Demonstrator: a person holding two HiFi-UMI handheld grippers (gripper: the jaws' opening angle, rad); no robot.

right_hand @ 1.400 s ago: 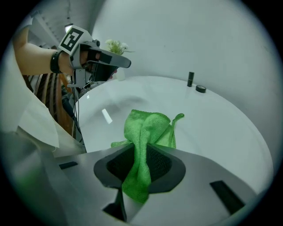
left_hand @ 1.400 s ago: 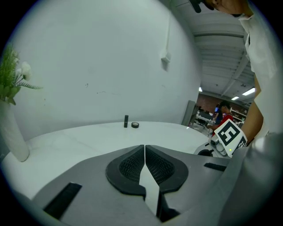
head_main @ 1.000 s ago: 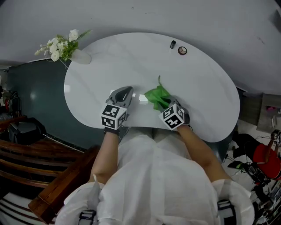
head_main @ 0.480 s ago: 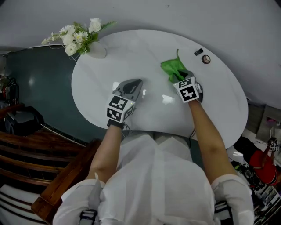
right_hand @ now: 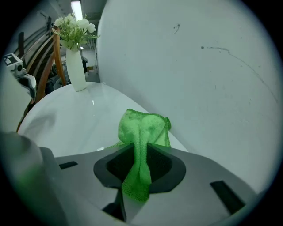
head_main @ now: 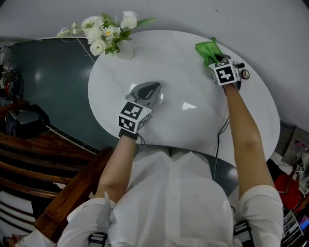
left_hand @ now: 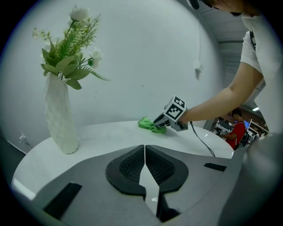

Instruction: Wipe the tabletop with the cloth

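Right tool (head_main: pixel 215 60), arm outstretched, pinches cloth (head_main: pixel 206 49) on tabletop (head_main: pixel 193 123); left tool (head_main: pixel 151 89) closed, perhaps resting.

Grey wall (head_main: pixel 270 24); teal floor (head_main: pixel 43 82); wooden slatted furniture (head_main: pixel 29 164).

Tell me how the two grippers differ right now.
The left gripper has its jaws shut on nothing; the right gripper has its jaws shut on a green cloth. The left gripper is over the middle of the white tabletop; the right gripper reaches its far edge, by the wall. Both have the same grey jaws.
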